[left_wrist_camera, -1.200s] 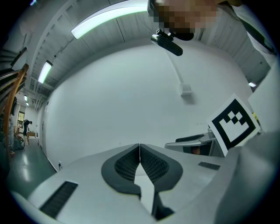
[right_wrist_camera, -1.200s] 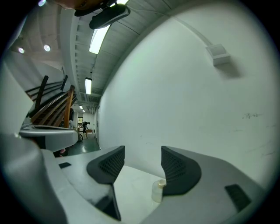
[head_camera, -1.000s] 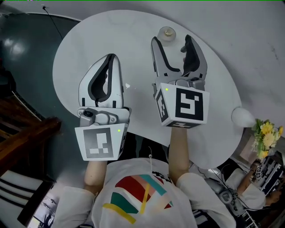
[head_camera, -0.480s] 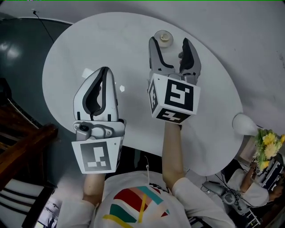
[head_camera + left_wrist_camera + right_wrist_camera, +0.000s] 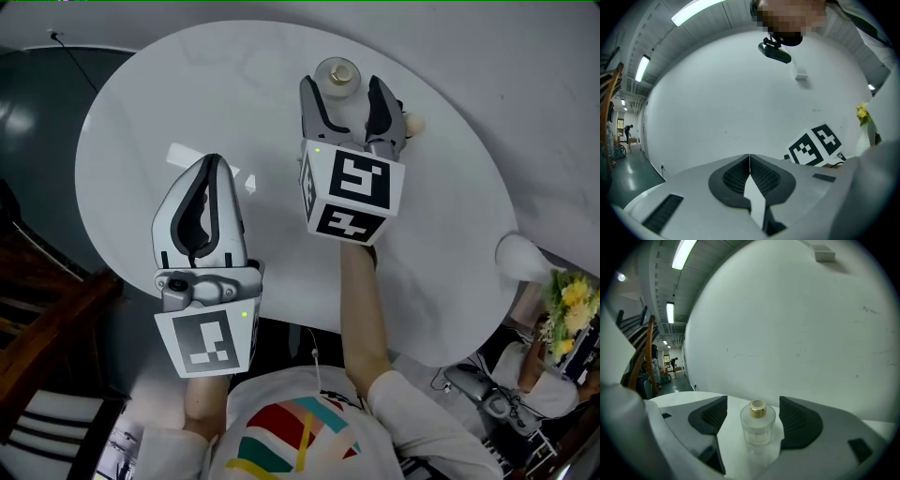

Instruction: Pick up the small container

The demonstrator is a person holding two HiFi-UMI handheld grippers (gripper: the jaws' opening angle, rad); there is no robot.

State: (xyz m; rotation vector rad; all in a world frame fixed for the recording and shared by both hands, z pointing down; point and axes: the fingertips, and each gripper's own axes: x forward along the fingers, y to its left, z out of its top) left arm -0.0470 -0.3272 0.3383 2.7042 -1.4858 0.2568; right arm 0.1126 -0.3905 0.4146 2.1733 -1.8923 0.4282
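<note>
Far left, dark glossy floor (image 5: 33, 103) meets the round white table (image 5: 131, 122). My left gripper (image 5: 211, 161) hangs over the tabletop, jaws pressed together on nothing. Further right the small container (image 5: 337, 75), clear glass with a gold cap, stands upright near the table's far edge. It sits between the jaws of my right gripper (image 5: 343, 94), which have just been opening and don't touch it. Yellow flowers (image 5: 567, 300) sit far right.

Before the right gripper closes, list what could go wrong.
The right gripper, whose jaws have just been opening, straddles the bottle without touching it. A jaw could clip it and tip it. It stands near the table's far edge, so a push may send it off.
</note>
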